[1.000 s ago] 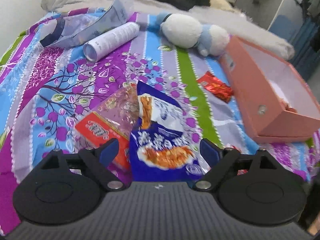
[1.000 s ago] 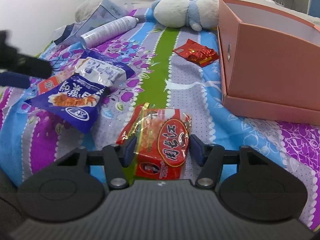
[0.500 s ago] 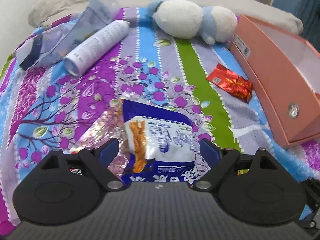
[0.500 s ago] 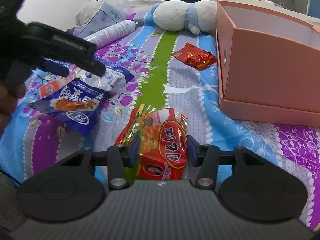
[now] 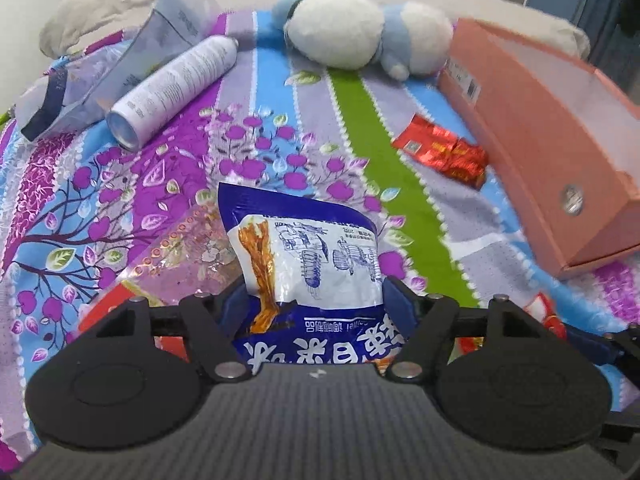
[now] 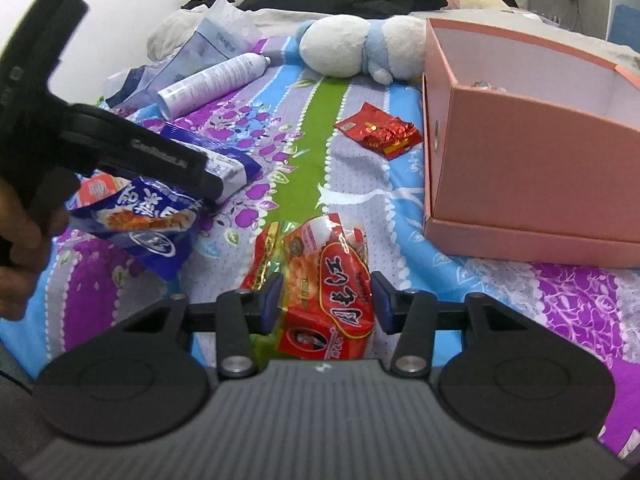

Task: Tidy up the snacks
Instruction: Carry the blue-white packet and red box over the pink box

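1. Nearest the right wrist camera, the right gripper point(image 6: 324, 306) is seen with its jaws closed on the red snack packet point(image 6: 328, 292), whose lower end is pressed between the blue pads while its upper end lies on the bed point(image 6: 344, 168).
2. Close to the left wrist camera, the left gripper point(image 5: 310, 304) is set around the blue and white snack bag point(image 5: 308, 264); its jaws have just been closing, with the bag between them. The pads are seen right at the bag's edges, but whether they are pressing on it cannot be told.
3. Under that bag, a clear-fronted red packet point(image 5: 176, 256) is partly covered and lies flat on the patterned bedspread.
4. From the right wrist view, the left gripper point(image 6: 208, 184) is held by a hand point(image 6: 20, 240) at the left edge, and the blue bag's near end is raised off the bedspread.
5. Further on, a small crinkled red foil packet point(image 6: 378, 132) lies alone on the bedspread, just beside the pink box point(image 6: 532, 160), not touching it as far as can be seen.
6. The pink box stands open-topped at the right, with something small and shiny barely seen inside near its far wall.
7. Toward the back, a white spray can point(image 5: 176, 88) lies on its side beside a pale plastic pouch point(image 5: 120, 68), and a white and blue plush toy point(image 5: 368, 36) lies across the green stripe.
8. Behind these, grey bedding and dark clothing are piled.
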`<state>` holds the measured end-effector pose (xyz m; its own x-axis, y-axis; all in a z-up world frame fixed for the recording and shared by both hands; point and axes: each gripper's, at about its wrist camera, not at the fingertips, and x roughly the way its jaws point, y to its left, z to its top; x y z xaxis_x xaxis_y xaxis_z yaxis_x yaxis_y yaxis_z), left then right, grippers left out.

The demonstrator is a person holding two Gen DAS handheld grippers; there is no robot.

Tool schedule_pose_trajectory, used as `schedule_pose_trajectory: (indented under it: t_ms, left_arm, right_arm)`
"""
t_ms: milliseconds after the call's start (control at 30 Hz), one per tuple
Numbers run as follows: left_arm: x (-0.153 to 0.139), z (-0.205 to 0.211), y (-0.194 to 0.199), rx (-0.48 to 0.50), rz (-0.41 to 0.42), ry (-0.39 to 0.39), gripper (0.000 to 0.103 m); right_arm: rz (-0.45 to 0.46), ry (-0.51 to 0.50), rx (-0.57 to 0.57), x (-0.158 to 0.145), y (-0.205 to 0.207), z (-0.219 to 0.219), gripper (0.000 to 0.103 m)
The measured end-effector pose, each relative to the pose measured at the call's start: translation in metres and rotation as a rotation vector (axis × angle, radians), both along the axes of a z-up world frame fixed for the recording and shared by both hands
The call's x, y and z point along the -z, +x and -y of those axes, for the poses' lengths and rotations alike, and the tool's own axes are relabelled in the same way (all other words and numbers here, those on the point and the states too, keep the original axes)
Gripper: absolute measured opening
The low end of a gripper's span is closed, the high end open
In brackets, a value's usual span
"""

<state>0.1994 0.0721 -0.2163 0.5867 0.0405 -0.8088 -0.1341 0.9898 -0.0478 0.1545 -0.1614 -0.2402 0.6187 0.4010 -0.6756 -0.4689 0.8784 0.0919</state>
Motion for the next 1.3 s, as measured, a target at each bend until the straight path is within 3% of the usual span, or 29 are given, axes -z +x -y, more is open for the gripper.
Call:
schedule_pose_trajectory:
  t_ms: [333, 733, 1300]
  left_arm:
    - [-0.053, -0.002, -0.033, -0.008, 0.107, -0.096, 0.074]
    - [-0.1, 0.009, -0.056, 0.018, 0.174, -0.163, 0.074]
    - [-0.183, 0.044, -0.046, 0.117, 0.32, -0.22, 0.074]
  right_arm:
    - [0.088, -0.051, 0.004, -0.026, -0.006, -0.002, 0.049]
    - [0.197, -0.101, -0.017, -0.07, -0.019, -0.005, 0.049]
    - [0.353, -0.049, 0.072, -0.154, -0.015, 0.032, 0.049]
